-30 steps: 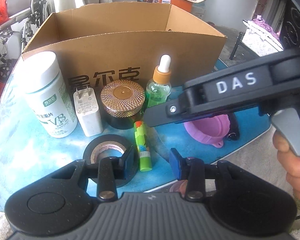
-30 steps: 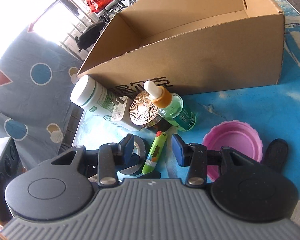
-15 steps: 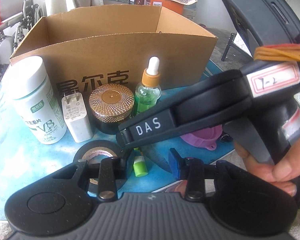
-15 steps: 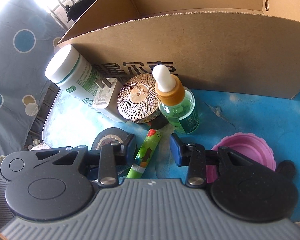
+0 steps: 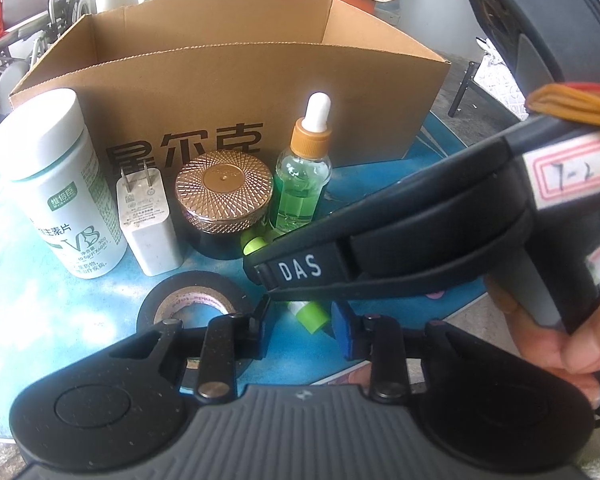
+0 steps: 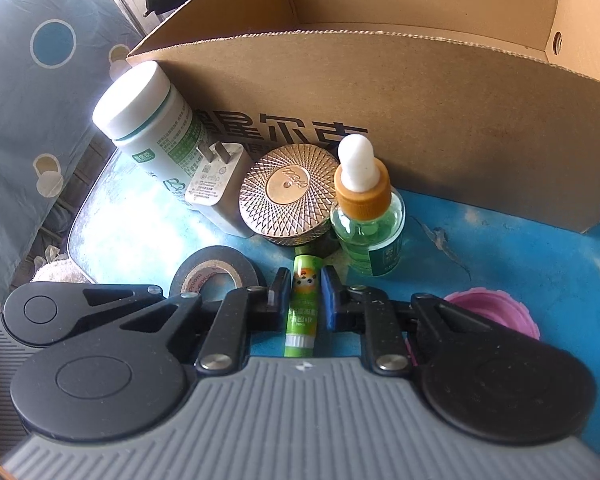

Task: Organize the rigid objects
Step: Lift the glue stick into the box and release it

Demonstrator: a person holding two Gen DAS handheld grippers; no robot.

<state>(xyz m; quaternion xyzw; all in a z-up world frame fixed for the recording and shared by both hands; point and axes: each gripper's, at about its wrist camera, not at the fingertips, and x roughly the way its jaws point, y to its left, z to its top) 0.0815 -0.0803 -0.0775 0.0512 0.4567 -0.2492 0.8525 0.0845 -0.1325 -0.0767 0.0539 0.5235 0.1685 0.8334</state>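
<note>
Right wrist: right gripper now straddles glue stick.

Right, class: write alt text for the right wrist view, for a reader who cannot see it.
The right gripper closes around a green glue stick lying on the blue table. Behind stand a dropper bottle and an open cardboard box.

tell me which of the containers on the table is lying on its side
The green glue stick, flat on the blue table between the right tongs; the white vitamin bottle and green dropper bottle stand upright.
</note>
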